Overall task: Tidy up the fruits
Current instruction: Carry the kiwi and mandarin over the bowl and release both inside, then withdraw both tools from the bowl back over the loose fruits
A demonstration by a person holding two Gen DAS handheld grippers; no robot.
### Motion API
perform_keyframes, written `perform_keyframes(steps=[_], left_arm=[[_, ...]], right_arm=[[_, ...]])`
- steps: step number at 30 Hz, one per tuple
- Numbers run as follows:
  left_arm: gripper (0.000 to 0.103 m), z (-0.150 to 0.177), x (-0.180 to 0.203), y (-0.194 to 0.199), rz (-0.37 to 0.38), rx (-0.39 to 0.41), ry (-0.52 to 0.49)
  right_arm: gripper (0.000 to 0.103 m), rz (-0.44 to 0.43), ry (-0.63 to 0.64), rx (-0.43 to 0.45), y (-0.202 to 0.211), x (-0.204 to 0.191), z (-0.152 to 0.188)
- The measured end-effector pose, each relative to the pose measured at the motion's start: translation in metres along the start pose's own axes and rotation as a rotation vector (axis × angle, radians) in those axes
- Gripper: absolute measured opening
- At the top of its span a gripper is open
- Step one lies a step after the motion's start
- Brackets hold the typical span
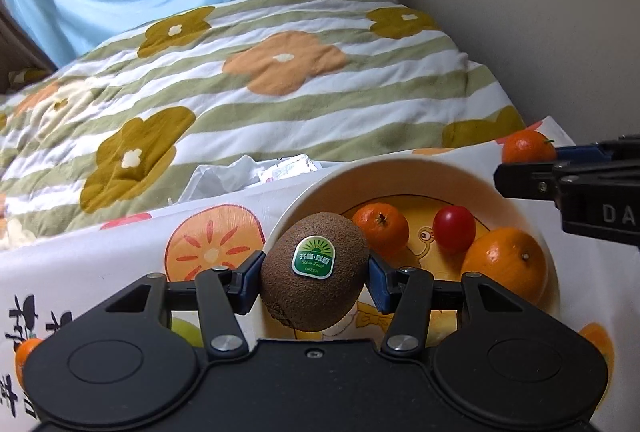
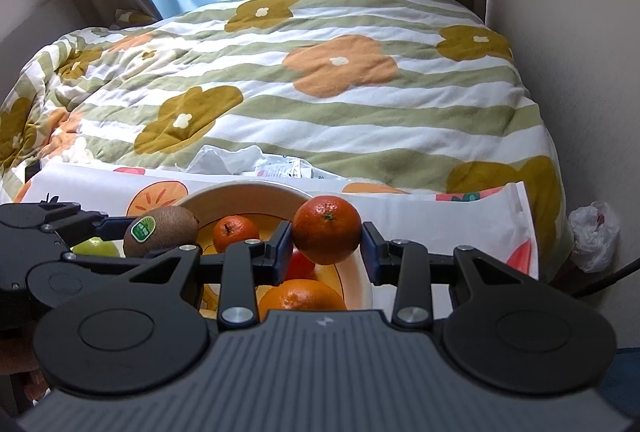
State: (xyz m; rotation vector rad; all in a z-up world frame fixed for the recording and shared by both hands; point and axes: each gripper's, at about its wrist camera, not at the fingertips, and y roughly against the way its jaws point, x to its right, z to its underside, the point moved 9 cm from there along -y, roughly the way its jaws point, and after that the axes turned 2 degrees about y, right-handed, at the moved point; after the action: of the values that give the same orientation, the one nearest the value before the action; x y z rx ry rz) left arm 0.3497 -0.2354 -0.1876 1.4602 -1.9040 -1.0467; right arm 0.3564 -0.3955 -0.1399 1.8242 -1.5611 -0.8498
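left gripper [image 1: 315,274] clamped on kiwi [image 1: 314,272], over bowl [image 1: 400,168] rim at 9 o'clock | right gripper [image 2: 326,246] clamped on mandarin [image 2: 326,228], above bowl at 3 | risk: dropped fruit hits tomato [image 1: 454,228] (soft) or rolls off rim; grippers close, could collide

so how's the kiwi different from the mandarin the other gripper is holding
The kiwi is brown, fuzzy, egg-shaped and carries a green sticker; the mandarin is orange, glossy, rounder and has none. The kiwi sits in the left hand-held gripper, the mandarin in the right. Both are held above the bowl.
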Motion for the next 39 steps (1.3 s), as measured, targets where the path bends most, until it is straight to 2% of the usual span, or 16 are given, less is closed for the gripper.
perform_keyframes(steps=[5, 7, 11, 16, 20, 24, 27, 31, 38, 39], left_arm=[[0.058, -0.001, 0.004, -0.001, -0.004, -0.01, -0.028], [0.061, -0.002, 0.006, 0.0, 0.0, 0.002, -0.031], [0.085, -0.009, 0.007, 0.01, -0.009, 0.05, -0.046], [0.089, -0.012, 0.003, 0.025, 0.0, 0.082, -0.038], [0.097, -0.012, -0.003, 0.04, -0.001, 0.118, -0.021], [0.1, -0.011, -0.008, 0.056, 0.011, 0.156, 0.009], [0.103, -0.008, -0.012, 0.062, -0.007, 0.173, 0.014], [0.103, -0.001, -0.014, 0.061, -0.034, 0.166, -0.009], [0.103, 0.008, -0.023, 0.06, -0.028, 0.162, 0.001], [0.103, 0.009, -0.025, 0.059, -0.027, 0.161, 0.006]], right_arm=[[0.051, 0.001, -0.003, -0.005, -0.005, 0.0, -0.001], [0.051, 0.0, -0.003, -0.005, -0.005, 0.0, -0.001], [0.051, 0.0, -0.002, -0.005, -0.005, 0.001, -0.002], [0.051, 0.0, 0.001, -0.002, -0.006, 0.001, -0.004], [0.051, 0.0, 0.013, 0.003, -0.008, 0.001, -0.009], [0.051, -0.008, 0.032, 0.005, -0.01, -0.004, -0.012], [0.051, -0.025, 0.048, 0.003, -0.014, -0.012, -0.012], [0.051, -0.067, 0.049, -0.006, -0.029, -0.026, -0.01], [0.052, -0.074, 0.066, -0.013, -0.047, -0.035, -0.007], [0.061, -0.075, 0.067, -0.002, -0.045, -0.035, -0.007]])
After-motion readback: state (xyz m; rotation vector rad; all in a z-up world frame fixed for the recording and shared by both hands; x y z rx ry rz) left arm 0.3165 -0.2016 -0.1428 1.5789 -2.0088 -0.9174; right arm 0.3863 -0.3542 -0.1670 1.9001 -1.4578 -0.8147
